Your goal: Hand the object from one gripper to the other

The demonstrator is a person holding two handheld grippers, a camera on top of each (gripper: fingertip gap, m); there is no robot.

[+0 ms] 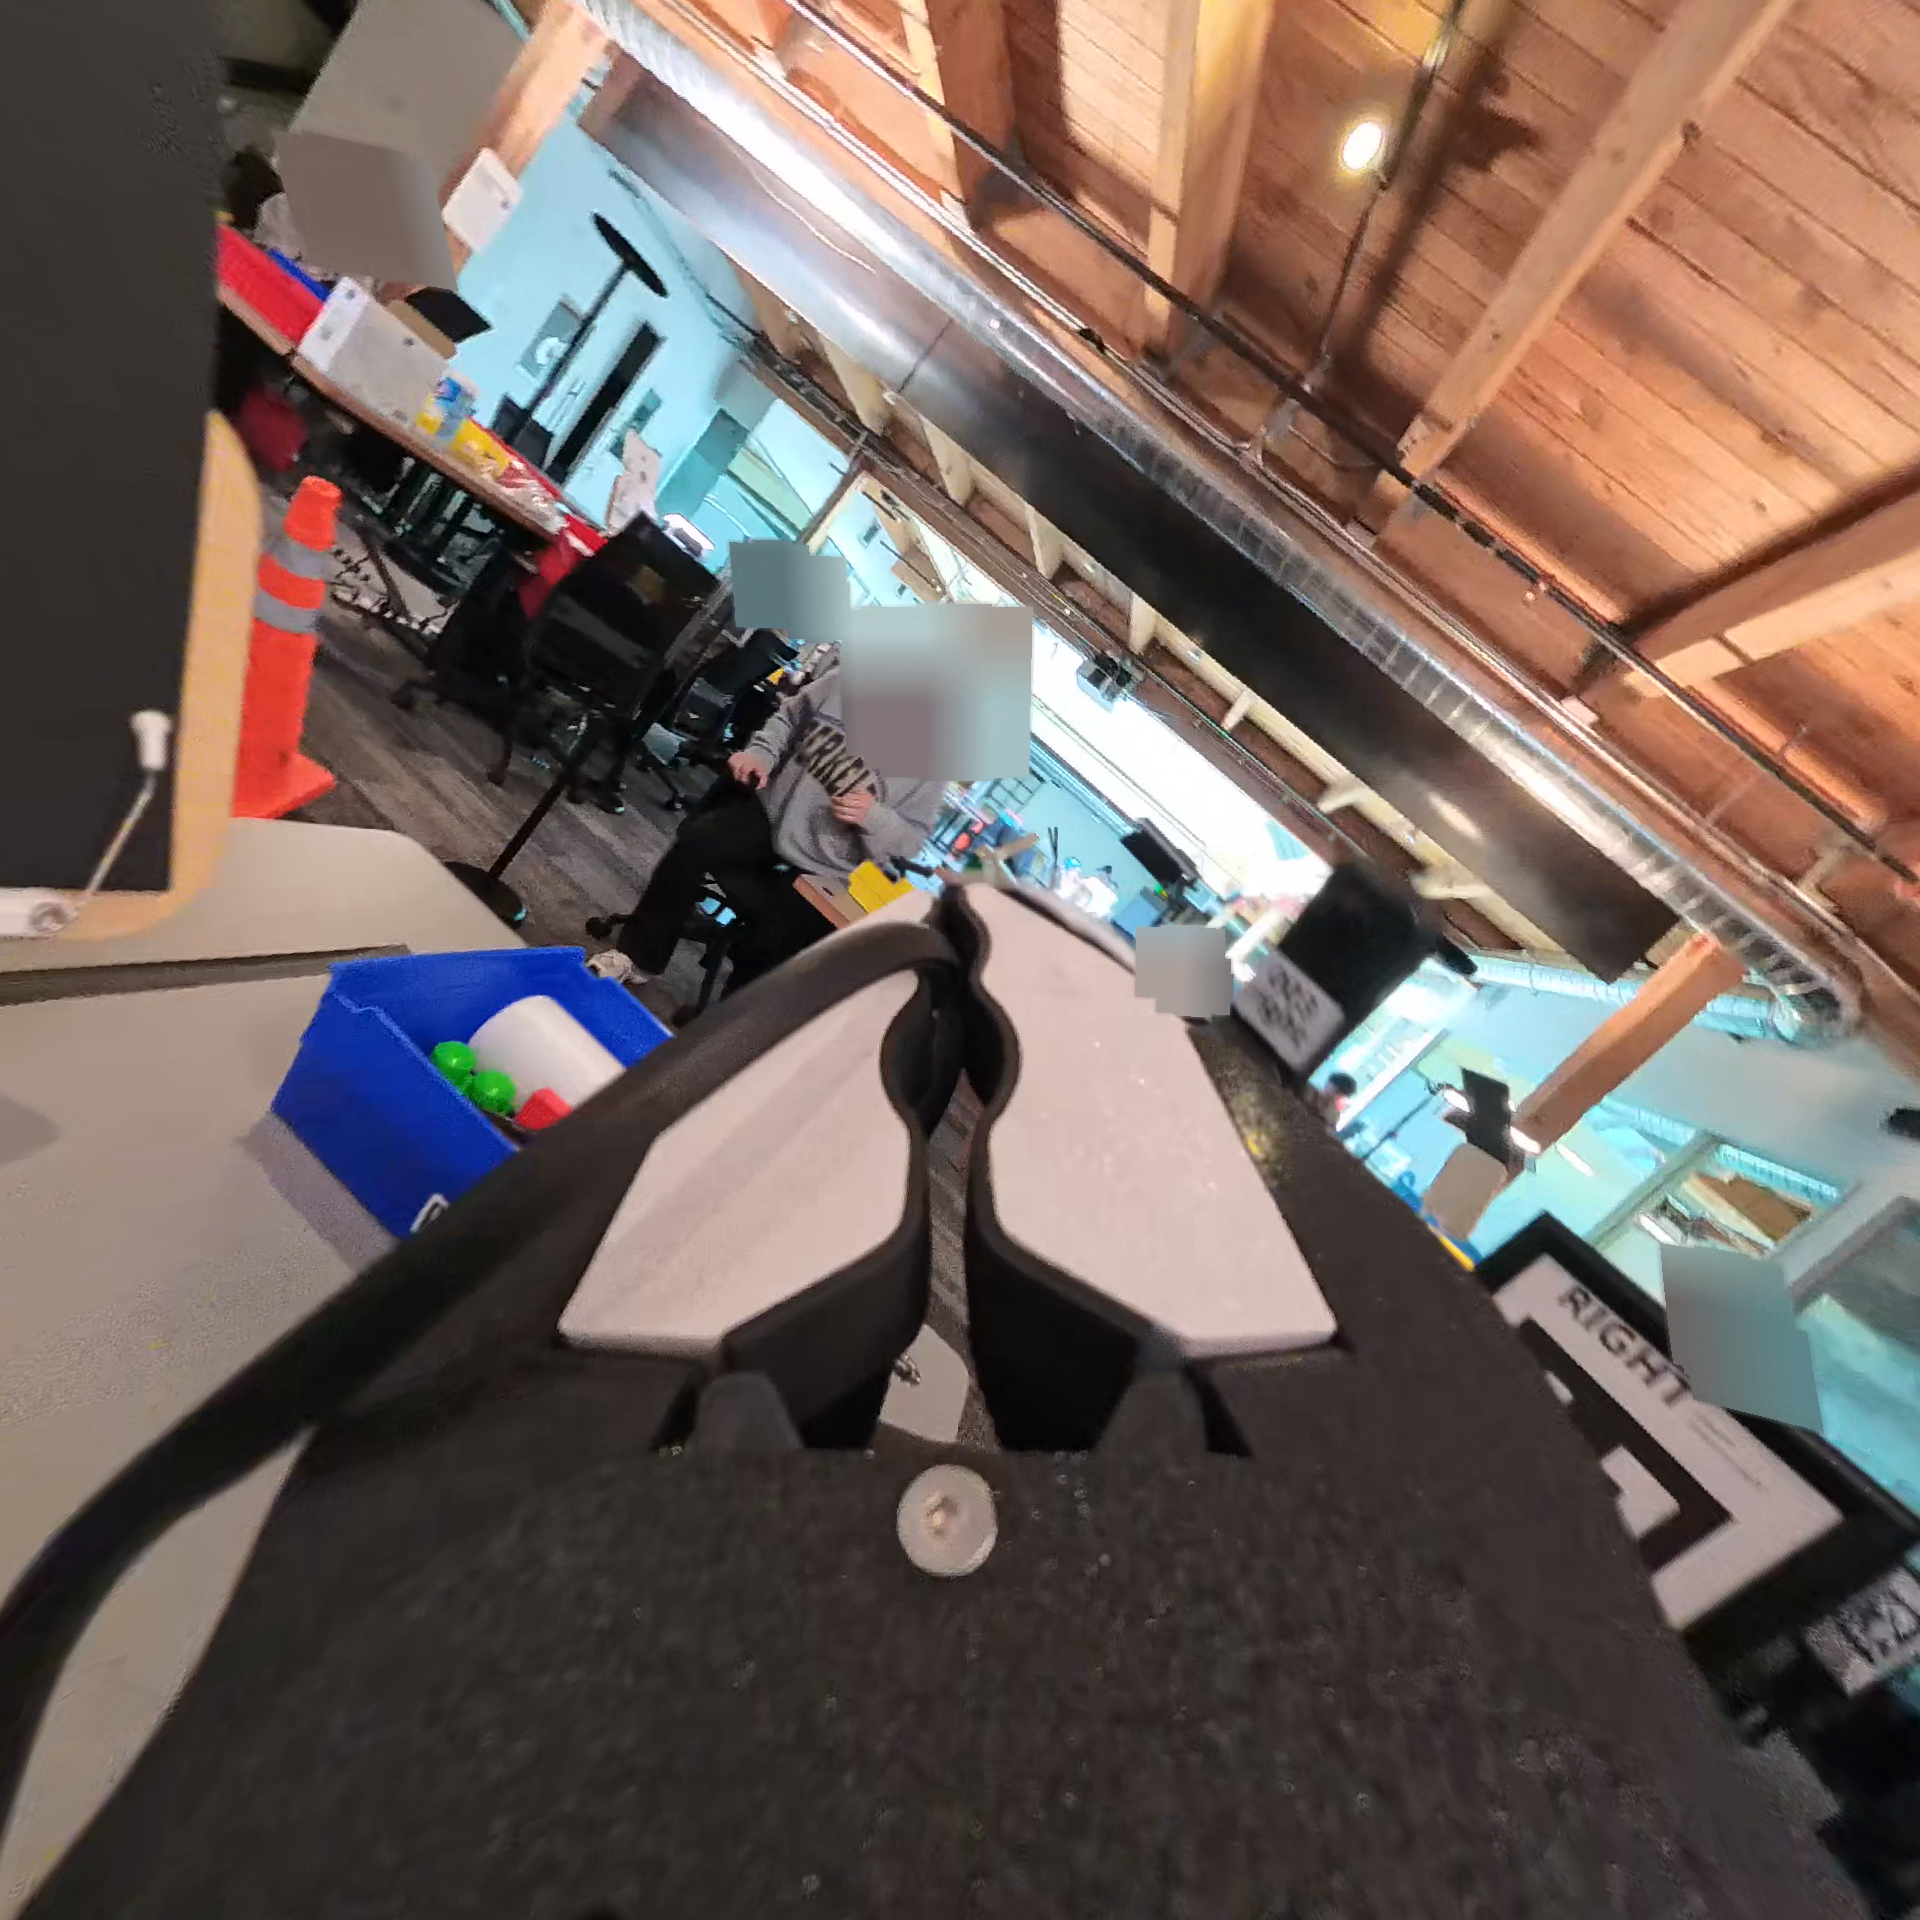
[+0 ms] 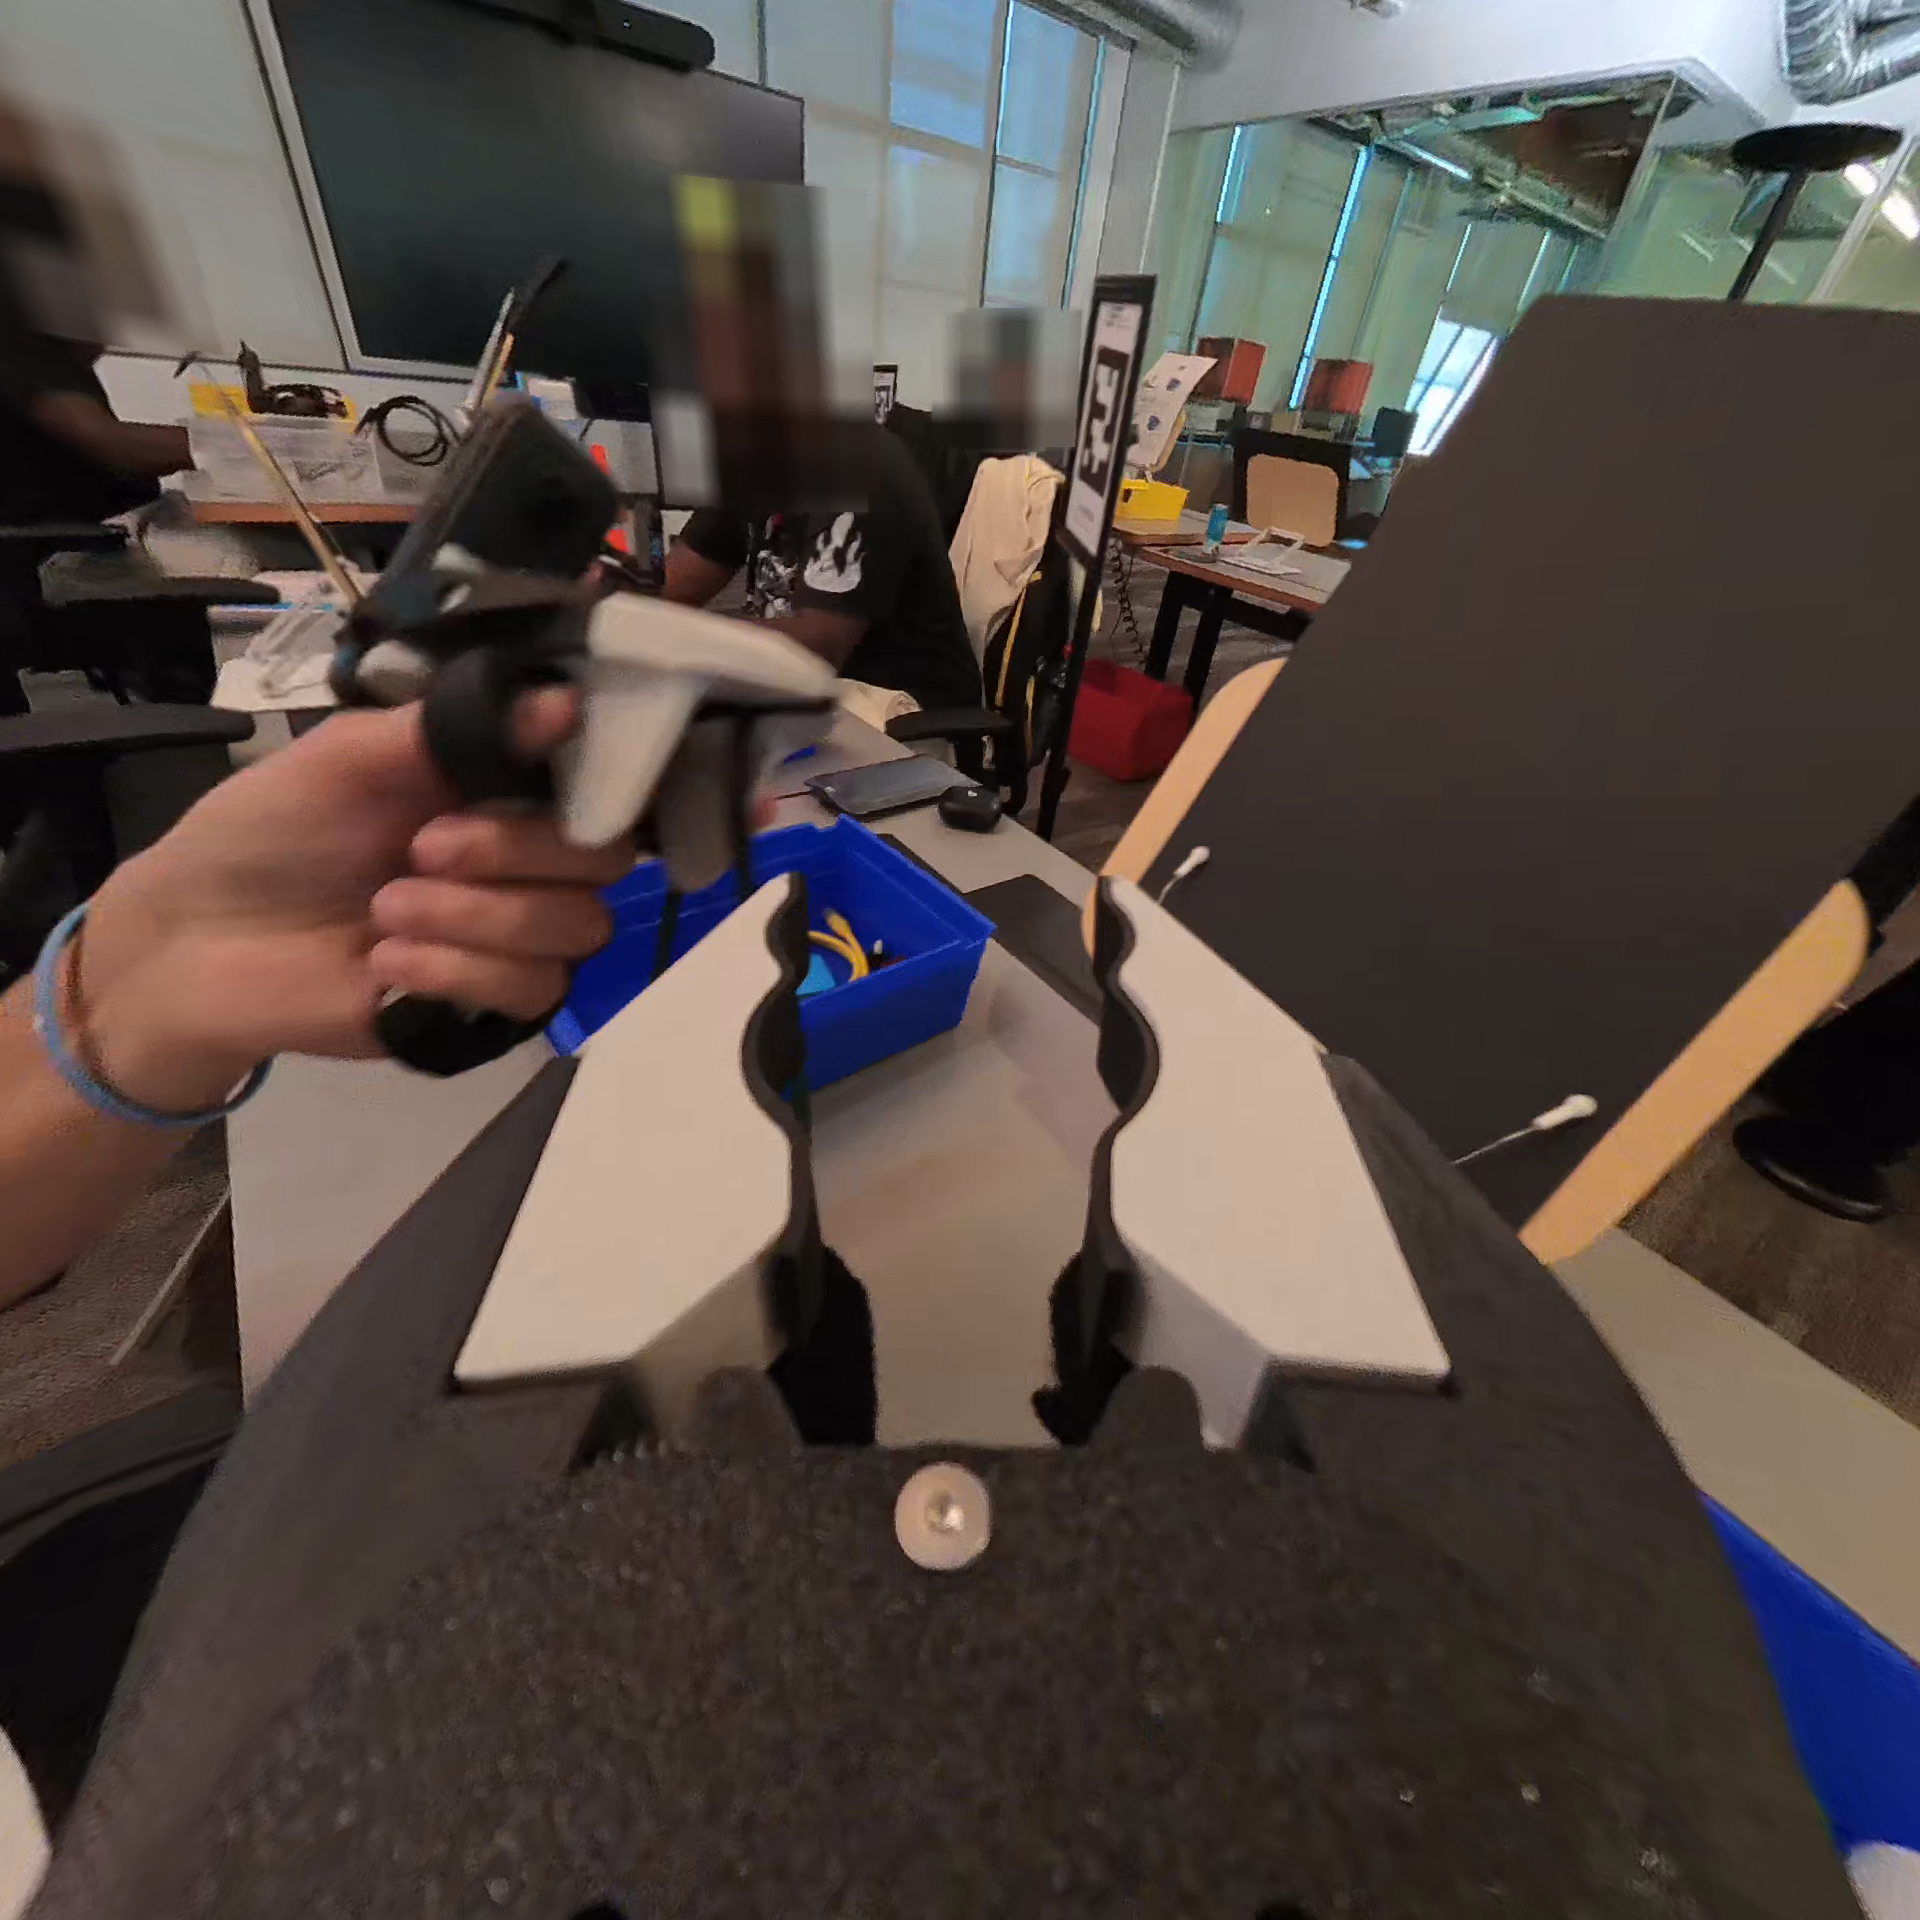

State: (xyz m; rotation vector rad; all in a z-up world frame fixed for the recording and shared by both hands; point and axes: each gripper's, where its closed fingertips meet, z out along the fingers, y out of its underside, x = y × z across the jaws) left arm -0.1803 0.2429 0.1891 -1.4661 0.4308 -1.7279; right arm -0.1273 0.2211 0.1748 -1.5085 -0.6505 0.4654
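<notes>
Left claw (image 1: 951, 925) closed at the tips, pinching a thin black flexible cable (image 2: 742, 800). Seen from the left wrist, runs as a dark loop from low on the left up along the left finger to the pinch point. Gripped at the very tips, probably to leave a free length hanging for the other side to take.

From the right wrist view: left claw raised by a person's hand (image 2: 312, 894), up and to the left, blurred. Tilted so the cable drops straight down in front of a blue plastic bin (image 2: 914, 1003) standing on the grey counter (image 2: 935, 1195). Held high, likely to keep the strand clear of bin and counter.

Right claw (image 2: 948, 894) wide open, empty, pointing over the counter toward the bin. Seems ready to receive.

Cable hanging just beyond and to the left of the right claw's left fingertip, not yet between the two fingers. Cannot tell whether touching that fingertip. Handover apparently not yet made, with only one claw gripping.
</notes>
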